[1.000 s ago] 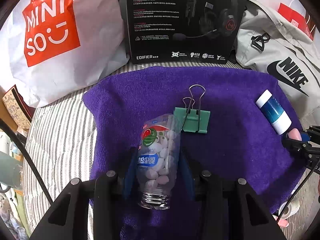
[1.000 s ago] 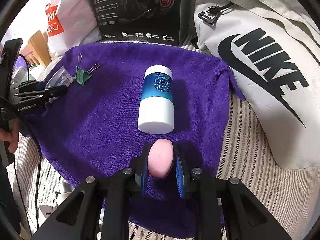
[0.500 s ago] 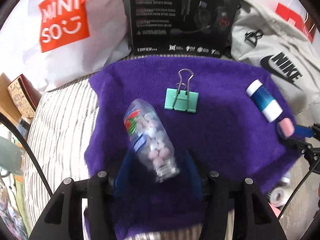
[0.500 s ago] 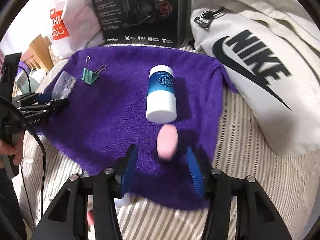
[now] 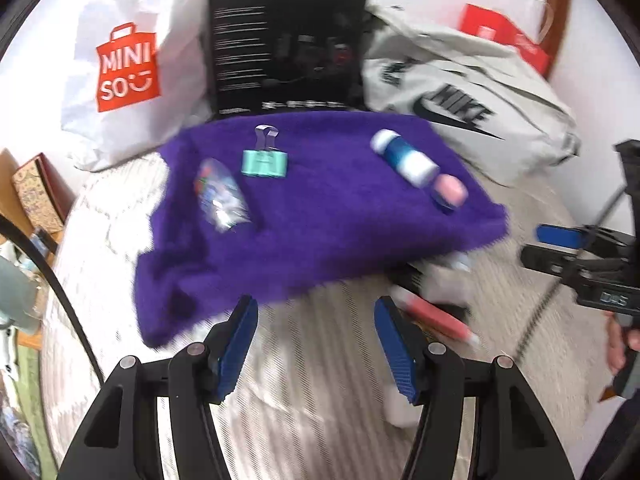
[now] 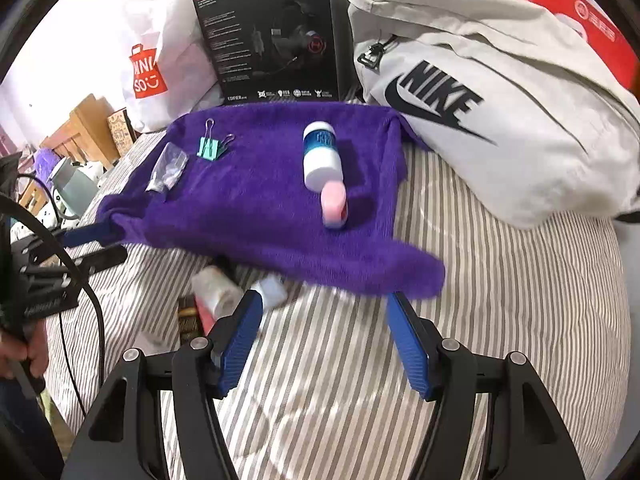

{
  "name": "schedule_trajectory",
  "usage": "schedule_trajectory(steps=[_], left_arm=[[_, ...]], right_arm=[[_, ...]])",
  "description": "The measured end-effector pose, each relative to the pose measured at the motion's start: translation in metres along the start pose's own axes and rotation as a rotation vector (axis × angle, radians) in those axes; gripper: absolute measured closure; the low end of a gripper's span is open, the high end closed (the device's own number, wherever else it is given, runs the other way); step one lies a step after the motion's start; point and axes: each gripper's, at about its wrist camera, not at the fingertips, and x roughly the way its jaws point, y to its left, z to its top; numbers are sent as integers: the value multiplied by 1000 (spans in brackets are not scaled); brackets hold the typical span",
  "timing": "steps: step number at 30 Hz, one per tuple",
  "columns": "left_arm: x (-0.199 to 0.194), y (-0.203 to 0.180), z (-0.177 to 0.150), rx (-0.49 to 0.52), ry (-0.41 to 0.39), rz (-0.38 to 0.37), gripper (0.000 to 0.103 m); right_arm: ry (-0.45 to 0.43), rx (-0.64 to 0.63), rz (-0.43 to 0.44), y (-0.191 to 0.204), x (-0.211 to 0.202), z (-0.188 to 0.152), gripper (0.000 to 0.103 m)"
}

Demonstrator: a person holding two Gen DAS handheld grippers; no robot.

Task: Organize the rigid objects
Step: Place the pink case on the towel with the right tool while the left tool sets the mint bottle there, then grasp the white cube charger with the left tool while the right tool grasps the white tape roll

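Note:
A purple towel lies on the striped bed. Four things rest on it: a clear candy bottle at the left, a green binder clip, a blue-and-white canister, and a pink oval object touching the canister's near end. My left gripper is open, pulled back over the striped cover in front of the towel. My right gripper is open too, empty, also short of the towel's front edge.
Behind the towel stand a white Miniso bag, a black headset box and a grey Nike bag. Small loose items lie half under the towel's front edge. A red pen-like item lies there too. A hand holds the left gripper.
Both grippers opened, letting go of the candy bottle and the pink object, and drew back off the towel. Both items now lie on the towel.

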Motion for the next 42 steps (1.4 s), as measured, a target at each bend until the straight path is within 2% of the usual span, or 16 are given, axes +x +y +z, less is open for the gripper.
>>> schedule_trajectory(steps=[3,6,10,19,20,23,27,28,29,38,42], left_arm=[[-5,-20,-18,38,6,8,41],[-1,-30,-32,44,34,-15,41],[10,-39,-49,52,66,-9,41],[23,-47,-60,68,90,-19,41],[23,-48,-61,72,89,-18,42],[26,-51,-60,88,92,-34,61],[30,-56,-59,117,90,-12,72],[30,-53,-58,105,90,-21,72],[29,-50,-58,93,90,-29,78],[19,-10,-64,17,93,31,78],[17,5,-68,-37,86,3,78]], right_arm=[[4,30,6,-2,-3,-14,38],[17,55,18,-4,-2,-28,38],[33,71,36,-5,2,-40,38],[60,107,50,-12,10,-56,38],[63,110,52,-12,11,-58,38],[69,114,52,-13,14,-60,38],[71,109,54,-11,16,-57,38],[68,106,58,-10,16,-56,38],[64,102,62,-8,16,-53,38],[21,-22,157,32,22,-16,38],[15,-123,164,54,34,-2,39]])
